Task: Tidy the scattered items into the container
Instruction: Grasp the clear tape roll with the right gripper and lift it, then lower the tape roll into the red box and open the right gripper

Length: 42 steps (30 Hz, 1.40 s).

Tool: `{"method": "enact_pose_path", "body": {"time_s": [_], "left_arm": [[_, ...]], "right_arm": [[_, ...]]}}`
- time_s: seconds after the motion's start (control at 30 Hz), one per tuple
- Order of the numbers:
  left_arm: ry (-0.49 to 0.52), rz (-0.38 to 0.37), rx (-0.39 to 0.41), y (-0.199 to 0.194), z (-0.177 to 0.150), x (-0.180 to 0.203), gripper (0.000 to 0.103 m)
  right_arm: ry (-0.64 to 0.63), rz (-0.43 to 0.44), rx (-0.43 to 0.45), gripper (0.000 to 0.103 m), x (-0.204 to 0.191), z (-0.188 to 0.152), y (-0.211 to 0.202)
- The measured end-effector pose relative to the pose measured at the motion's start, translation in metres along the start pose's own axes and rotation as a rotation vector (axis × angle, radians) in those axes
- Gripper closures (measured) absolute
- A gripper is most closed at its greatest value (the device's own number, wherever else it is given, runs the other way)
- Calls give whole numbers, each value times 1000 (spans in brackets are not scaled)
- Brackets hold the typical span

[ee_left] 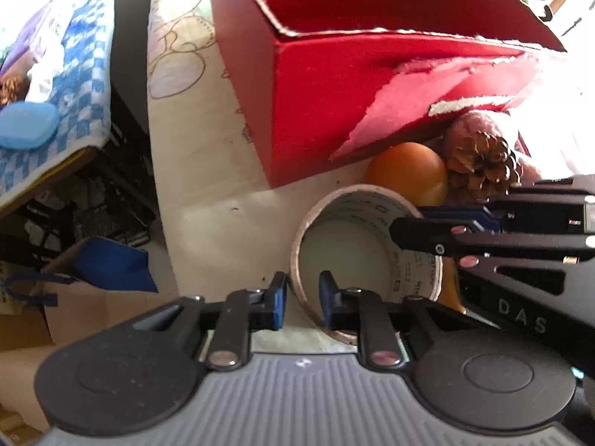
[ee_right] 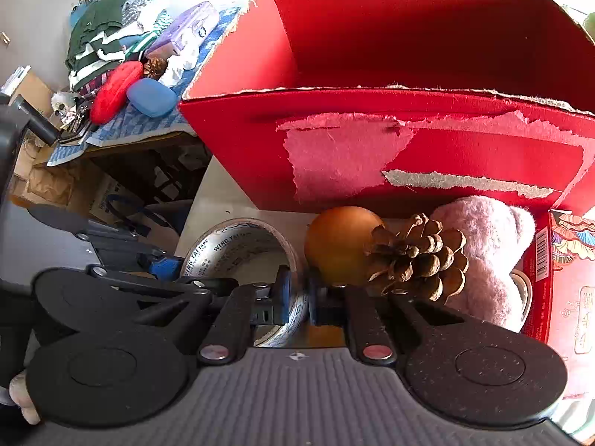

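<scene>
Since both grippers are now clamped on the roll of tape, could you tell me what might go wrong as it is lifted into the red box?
1. The left gripper and the right gripper each pinch only the thin wall of the tape roll; uneven pulling could twist it loose.
2. The orange ball and pine cone sit right beside the roll and may get knocked.
3. The red box has a tall front wall; a low lift could snag its torn rim.

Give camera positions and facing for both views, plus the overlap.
Left wrist: on the left gripper, looking steeply down; pads pinch the near wall of the tape roll; right gripper enters from the right.
Right wrist: on the right gripper, angled down, clamping the roll's opposite wall; left gripper at left.
Shared: roll, orange ball, pine cone, red box.
</scene>
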<state>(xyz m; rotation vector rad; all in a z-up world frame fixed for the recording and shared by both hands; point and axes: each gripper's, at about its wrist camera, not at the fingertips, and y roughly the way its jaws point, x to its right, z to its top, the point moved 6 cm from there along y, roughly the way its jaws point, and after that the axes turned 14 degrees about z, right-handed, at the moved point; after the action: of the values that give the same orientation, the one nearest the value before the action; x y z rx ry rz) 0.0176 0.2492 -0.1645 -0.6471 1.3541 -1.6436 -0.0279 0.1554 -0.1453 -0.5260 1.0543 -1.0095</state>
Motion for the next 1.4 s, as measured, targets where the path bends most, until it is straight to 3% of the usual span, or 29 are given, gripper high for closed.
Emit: {"method": "enact_pose_path", "body": {"time_s": [0.2,0.33,0.47,0.6,0.7,0.83,1.1,1.13,1.2,1.4], "left_arm": [[29,61,119,-46,-1,-13,87],[61,161,286,-102,6,-24,88],[53,195,444,-147,40,-33,88],[59,187,529,-159,86,-23,91],[60,150,490,-139,124,-10,97],[82,146,416,-97,159,11,98],[44,120,202,0,197,26,97],[34,121,182,8,200,26,95],[21,134,176,13,204,25,80],[-33,163,229,-6,199,16,56]], "right_arm": [[-72,68,51,91,-23,6,-27],[-153,139,143,90,-49,23,-63],[-228,147,270,90,-60,50,-98],[-271,69,379,90,-49,85,-116],[-277,-6,403,90,-28,110,-117],[-216,-64,355,91,14,135,-96],[-2,-12,150,93,108,185,-20],[17,-6,124,94,110,183,-15],[46,-7,74,96,123,187,-3],[34,-22,-29,97,127,187,15]]}}
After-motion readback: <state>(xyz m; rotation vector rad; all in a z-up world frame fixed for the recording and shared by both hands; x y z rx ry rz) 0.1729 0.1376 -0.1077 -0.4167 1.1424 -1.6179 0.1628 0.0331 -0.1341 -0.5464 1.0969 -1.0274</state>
